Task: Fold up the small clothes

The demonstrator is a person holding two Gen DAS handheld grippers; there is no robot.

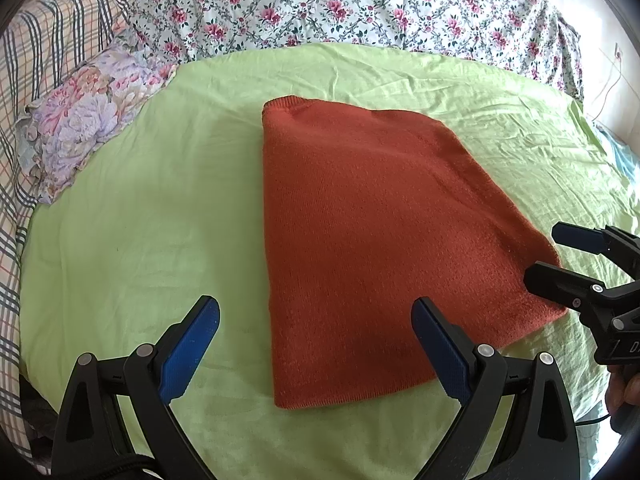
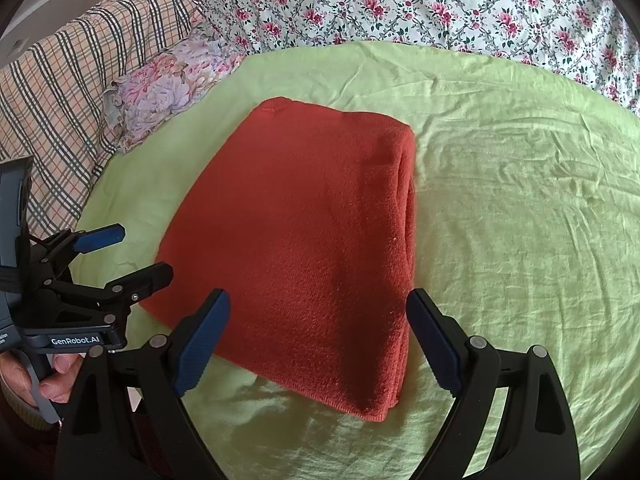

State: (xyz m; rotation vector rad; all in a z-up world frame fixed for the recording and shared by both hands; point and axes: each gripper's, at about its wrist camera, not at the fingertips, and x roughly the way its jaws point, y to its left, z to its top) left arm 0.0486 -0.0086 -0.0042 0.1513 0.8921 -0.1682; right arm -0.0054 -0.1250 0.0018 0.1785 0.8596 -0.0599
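Observation:
A rust-orange knitted garment (image 1: 376, 236) lies folded into a neat block on the light green sheet (image 1: 152, 216); its layered fold edge faces right in the right wrist view (image 2: 312, 240). My left gripper (image 1: 316, 320) hovers open above its near left corner, blue pads wide apart and empty. My right gripper (image 2: 318, 312) stands open over the near right corner, nothing between its fingers (image 2: 434, 344). Each gripper shows in the other's view: the right gripper (image 1: 560, 256) at the garment's right edge, the left gripper (image 2: 132, 252) at its left edge. A hand (image 2: 48, 376) holds the left handle.
A floral quilt (image 1: 360, 4) is heaped along the far side of the bed. A checked blanket (image 2: 68, 92) and a purple flowered pillow (image 2: 168, 84) lie at the far left. The green sheet (image 2: 520, 220) spreads wrinkled to the right of the garment.

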